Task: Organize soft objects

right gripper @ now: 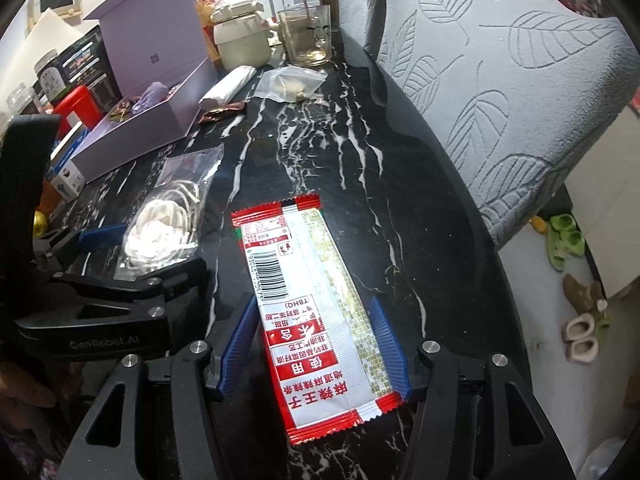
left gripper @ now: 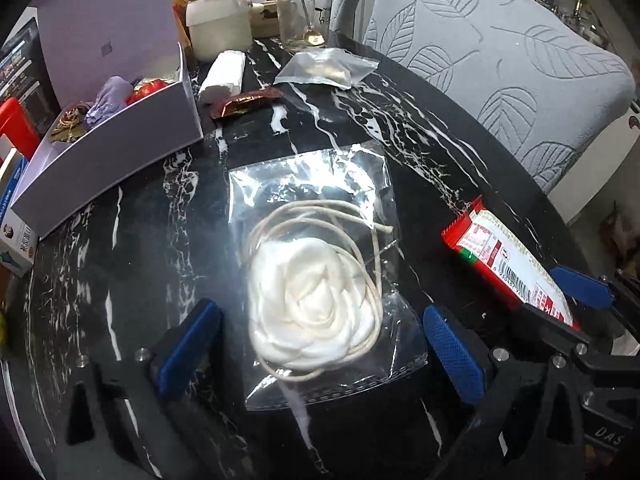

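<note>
Left claw (left gripper: pixel 320 344) spread wide, straddling crinkly clear bag (left gripper: pixel 316 264); right claw (right gripper: pixel 316 344) opening around flat foil sachet (right gripper: pixel 316 312); marbled table (right gripper: pixel 320 152).

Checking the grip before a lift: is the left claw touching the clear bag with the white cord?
Apart. The left wrist view shows the left claw wide open, dark table between each pad and the clear bag.

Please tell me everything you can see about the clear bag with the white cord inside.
The clear bag is a thin, crinkled plastic pouch lying flat on the black marbled table. Inside are a soft white coiled bundle and loops of thin cream cord. One edge has a dotted seal strip. The left gripper straddles its near end, jaws wide open, pads apparently not pressing it. The red snack packet lies apart, to its right.
</note>
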The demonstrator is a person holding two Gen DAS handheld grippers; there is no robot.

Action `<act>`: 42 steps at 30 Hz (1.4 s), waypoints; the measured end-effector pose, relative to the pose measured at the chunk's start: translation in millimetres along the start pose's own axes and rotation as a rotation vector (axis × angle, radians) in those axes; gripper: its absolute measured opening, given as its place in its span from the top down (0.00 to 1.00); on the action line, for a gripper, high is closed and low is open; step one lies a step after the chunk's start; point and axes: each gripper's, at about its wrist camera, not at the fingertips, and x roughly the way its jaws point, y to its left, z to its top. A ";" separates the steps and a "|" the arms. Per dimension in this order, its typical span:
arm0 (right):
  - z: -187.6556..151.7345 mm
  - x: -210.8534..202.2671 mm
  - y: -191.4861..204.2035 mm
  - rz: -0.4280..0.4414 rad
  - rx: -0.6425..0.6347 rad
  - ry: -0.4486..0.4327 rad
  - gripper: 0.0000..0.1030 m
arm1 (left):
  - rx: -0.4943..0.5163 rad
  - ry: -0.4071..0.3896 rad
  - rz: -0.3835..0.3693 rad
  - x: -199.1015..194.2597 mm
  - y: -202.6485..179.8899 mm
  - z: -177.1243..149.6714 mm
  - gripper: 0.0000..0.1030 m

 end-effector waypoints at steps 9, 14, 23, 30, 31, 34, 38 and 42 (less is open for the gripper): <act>1.1 0.9 -0.4 0.000 -0.002 0.003 0.40 | 0.042 -0.035 -0.031 -1.9 3.6 -2.7 0.00; 1.8 3.1 2.5 0.010 -0.013 0.011 0.29 | 0.066 -0.085 -0.042 -11.1 2.9 -5.1 0.34; -1.0 5.1 14.1 -0.066 -0.121 -0.010 0.51 | 0.069 -0.099 -0.082 -15.7 6.8 -5.4 0.38; -1.0 0.2 3.0 -0.009 -0.064 -0.040 0.56 | 0.053 -0.106 -0.105 -21.1 7.9 -6.1 0.38; -0.9 -0.3 3.6 -0.003 -0.056 -0.040 0.57 | 0.053 -0.112 -0.103 -22.4 8.6 -6.4 0.38; 0.0 -1.3 5.5 0.022 -0.041 -0.043 0.57 | 0.049 -0.128 -0.100 -28.2 11.9 -5.7 0.38; 2.0 -6.7 9.9 0.045 -0.030 -0.054 0.57 | 0.042 -0.145 -0.103 -36.9 18.2 -4.1 0.38; 7.0 -13.4 18.9 0.056 -0.047 -0.070 0.57 | 0.035 -0.171 -0.098 -46.7 26.0 -2.6 0.38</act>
